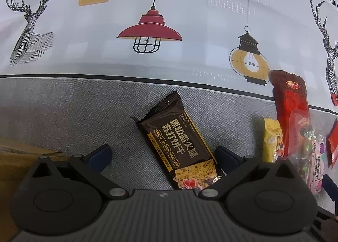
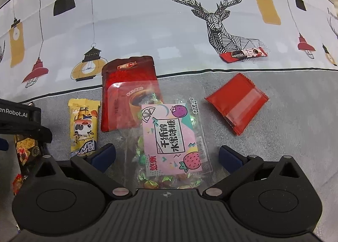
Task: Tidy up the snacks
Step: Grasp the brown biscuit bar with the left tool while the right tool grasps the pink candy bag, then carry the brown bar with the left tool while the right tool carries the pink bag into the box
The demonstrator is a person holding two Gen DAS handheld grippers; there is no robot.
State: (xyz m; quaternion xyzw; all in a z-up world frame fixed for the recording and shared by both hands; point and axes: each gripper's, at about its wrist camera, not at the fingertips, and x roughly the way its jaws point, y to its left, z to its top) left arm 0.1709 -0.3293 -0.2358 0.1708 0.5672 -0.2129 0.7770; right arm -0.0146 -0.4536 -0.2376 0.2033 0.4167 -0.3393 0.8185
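A home setting: the table wears a domestic tablecloth (image 2: 147, 31) printed with deer heads, hanging lamps and "FASHION HOME", and a cardboard box (image 1: 12, 157) sits at its edge

Cloth (image 2: 131, 31) is white and grey with deer and lamp prints; cracker pack (image 1: 179, 138) brown, candy bag (image 2: 171, 136) pink, pouch (image 2: 126, 77) red.

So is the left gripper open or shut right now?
Open. The left gripper has its fingers spread wide either side of the dark cracker packet, not closed on it.
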